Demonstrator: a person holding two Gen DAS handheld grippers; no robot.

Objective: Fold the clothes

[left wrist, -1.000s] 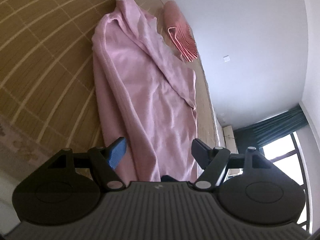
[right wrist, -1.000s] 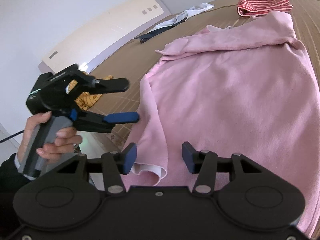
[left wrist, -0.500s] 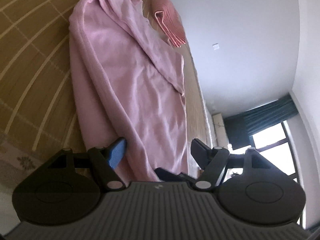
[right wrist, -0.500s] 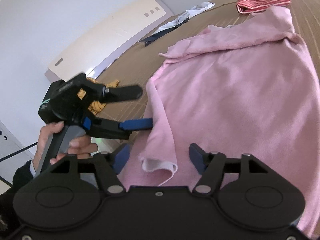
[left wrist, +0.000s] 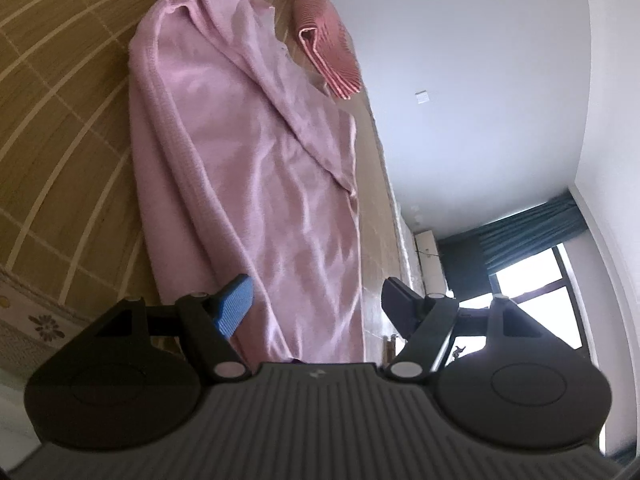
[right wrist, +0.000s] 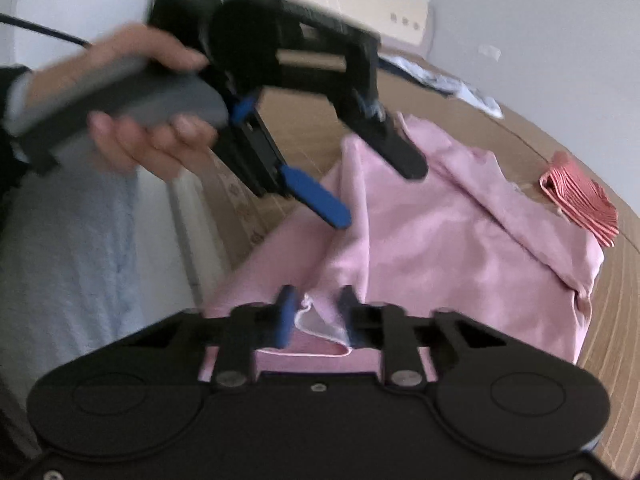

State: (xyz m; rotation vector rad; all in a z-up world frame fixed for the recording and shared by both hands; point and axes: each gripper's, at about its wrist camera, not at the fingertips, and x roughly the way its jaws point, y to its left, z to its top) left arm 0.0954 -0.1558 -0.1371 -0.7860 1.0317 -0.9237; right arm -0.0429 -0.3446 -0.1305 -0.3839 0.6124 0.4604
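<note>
Through my left wrist camera, my left gripper (left wrist: 316, 300) is spread wide with nothing between its fingers. The pink garment (left wrist: 248, 168) runs away from it lengthwise over the woven bamboo mat (left wrist: 60, 120), and its near end lies in the gap between the two fingers without either one touching it, as far as I can tell. Past the garment's far end, just beside it, sits a folded red striped cloth (left wrist: 330, 44).

Through my right wrist camera, my right gripper (right wrist: 314, 314) is clamped on the near edge of the pink garment (right wrist: 460, 248), the pale hem bunched between the blue pad and the black finger. The cloth rises in a ridge from that pinch and spreads out behind it over the mat. My left hand (right wrist: 148, 120) holds the left gripper (right wrist: 380, 188) above the garment's left side, fingers apart, close over the cloth. The red striped cloth (right wrist: 580, 196) lies at the far right.
</note>
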